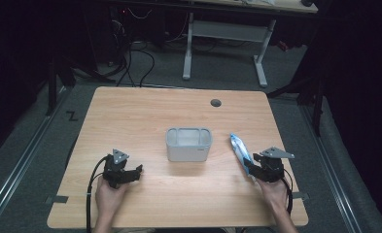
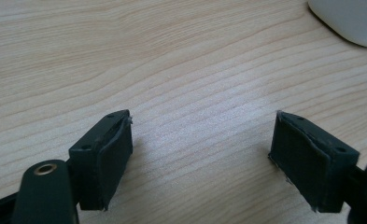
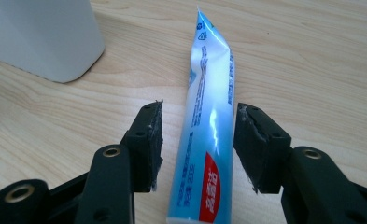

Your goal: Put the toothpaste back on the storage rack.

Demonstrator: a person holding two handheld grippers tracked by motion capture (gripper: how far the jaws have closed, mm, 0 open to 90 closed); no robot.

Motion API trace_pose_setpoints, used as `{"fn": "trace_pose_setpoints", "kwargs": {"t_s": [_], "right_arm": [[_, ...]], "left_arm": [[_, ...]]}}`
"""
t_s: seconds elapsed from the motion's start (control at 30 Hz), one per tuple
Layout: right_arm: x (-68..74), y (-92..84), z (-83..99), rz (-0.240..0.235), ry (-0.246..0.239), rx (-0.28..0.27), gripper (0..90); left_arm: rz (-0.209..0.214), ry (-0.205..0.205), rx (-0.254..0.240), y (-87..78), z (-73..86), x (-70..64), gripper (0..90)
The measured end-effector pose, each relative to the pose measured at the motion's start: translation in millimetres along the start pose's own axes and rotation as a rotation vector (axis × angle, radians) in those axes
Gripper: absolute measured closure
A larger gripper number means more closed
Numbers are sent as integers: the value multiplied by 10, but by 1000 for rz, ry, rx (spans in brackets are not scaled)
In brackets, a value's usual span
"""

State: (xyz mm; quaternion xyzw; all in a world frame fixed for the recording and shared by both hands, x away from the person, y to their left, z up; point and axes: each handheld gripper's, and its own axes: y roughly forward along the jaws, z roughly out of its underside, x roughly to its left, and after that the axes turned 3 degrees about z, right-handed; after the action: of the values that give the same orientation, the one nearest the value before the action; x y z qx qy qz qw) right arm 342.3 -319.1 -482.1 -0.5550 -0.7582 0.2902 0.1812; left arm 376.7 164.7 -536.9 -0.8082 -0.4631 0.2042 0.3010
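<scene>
Toothpaste tube (image 3: 208,140): lies flat on table (image 1: 145,111), right of white container (image 1: 189,144).
Right gripper (image 3: 197,144): jaws spread, straddling tube, apparently about to grasp.
Left gripper (image 2: 202,156): spread, empty.
Next: probably close squarely on tube.

**Dim lab or recording room**

Looks like a test space, not a home. Centred on a light wooden table (image 1: 179,126) with a round cable hole (image 1: 216,103) near its far edge. Beyond the table, a white-legged metal desk frame (image 1: 225,36) and loose black cables (image 1: 135,63) on grey carpet (image 1: 33,160). Either side of the table, metal floor rails (image 1: 18,160). Around the table, black darkness. Left of the table, a black tape mark (image 1: 72,116).
</scene>
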Motion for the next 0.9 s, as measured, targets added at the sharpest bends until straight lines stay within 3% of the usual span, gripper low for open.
{"fn": "trace_pose_setpoints", "kwargs": {"t_s": [0.3,0.9], "right_arm": [[9,121,-177,-25,-8,51,519],[-37,366,-478,3,-26,131,493]], "left_arm": [[0,0,0,0,0,0,213],[0,0,0,0,0,0,213]]}}
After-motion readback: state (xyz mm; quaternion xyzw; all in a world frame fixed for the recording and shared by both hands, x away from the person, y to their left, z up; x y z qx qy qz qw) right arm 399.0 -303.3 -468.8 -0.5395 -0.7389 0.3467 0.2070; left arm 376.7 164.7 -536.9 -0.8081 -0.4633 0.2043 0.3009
